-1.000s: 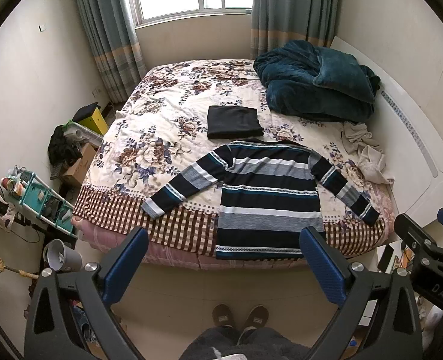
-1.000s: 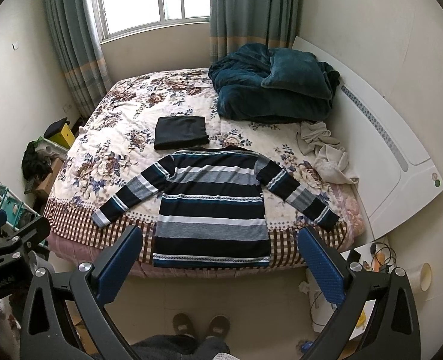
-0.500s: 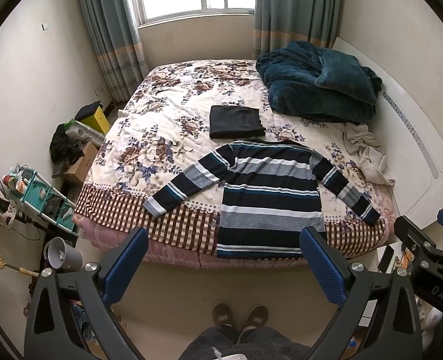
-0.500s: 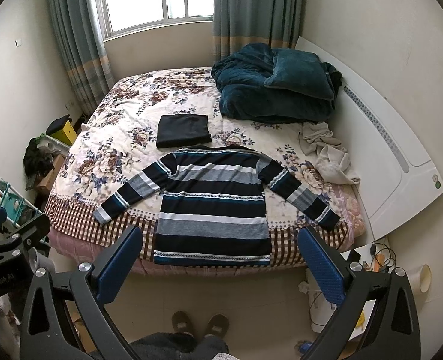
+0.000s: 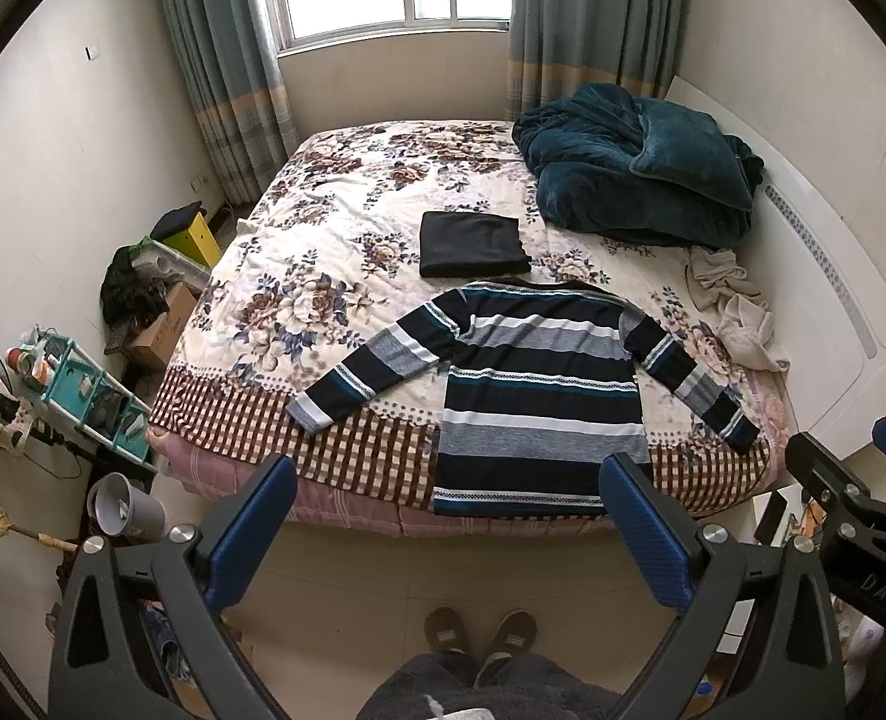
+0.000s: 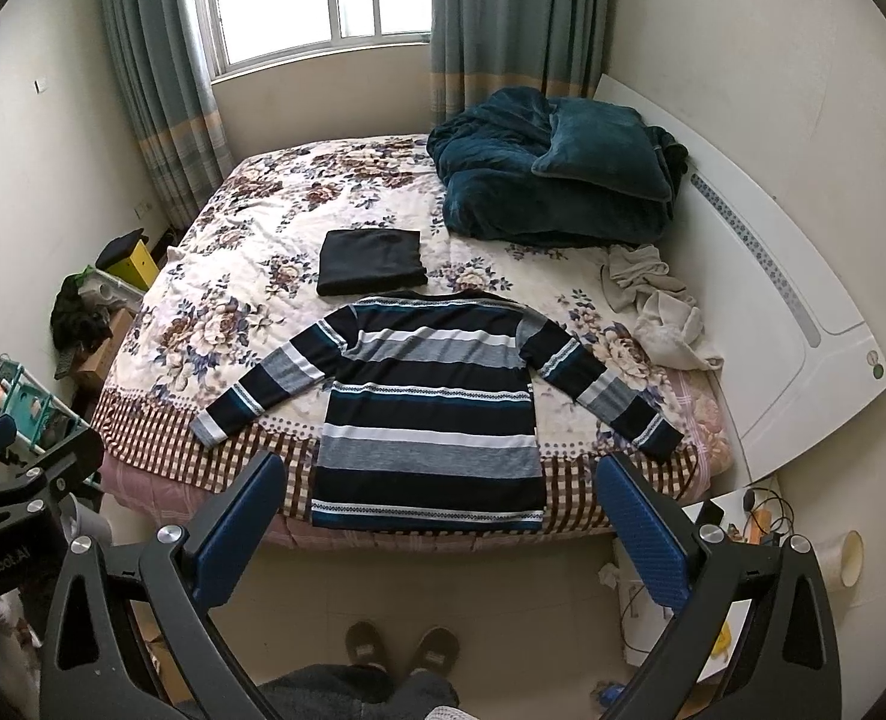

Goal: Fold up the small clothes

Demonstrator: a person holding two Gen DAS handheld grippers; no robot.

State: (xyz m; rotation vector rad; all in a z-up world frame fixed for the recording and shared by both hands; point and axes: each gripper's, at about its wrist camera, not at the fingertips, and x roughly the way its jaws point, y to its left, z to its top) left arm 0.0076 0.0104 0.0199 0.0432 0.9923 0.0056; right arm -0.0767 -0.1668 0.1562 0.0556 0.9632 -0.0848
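A striped long-sleeved sweater (image 5: 539, 384) lies flat on the floral bed (image 5: 335, 264), sleeves spread, hem over the near edge; it also shows in the right wrist view (image 6: 431, 408). A folded black garment (image 5: 473, 243) lies just beyond its collar, and also shows in the right wrist view (image 6: 371, 261). My left gripper (image 5: 449, 528) is open and empty, held above the floor in front of the bed. My right gripper (image 6: 437, 525) is open and empty too, level with the hem. Neither touches the sweater.
A heaped teal blanket (image 5: 635, 174) and crumpled beige cloths (image 5: 731, 312) lie at the bed's right, by the white headboard (image 5: 827, 330). A teal shelf rack (image 5: 83, 390), boxes and a grey bucket (image 5: 122, 513) crowd the left floor. My slippered feet (image 5: 479, 630) stand on the tiles.
Both grippers have risen and drifted slightly, so the bed and sweater sit a little lower and farther right in view. Jaws stay open; the clothes have not moved.
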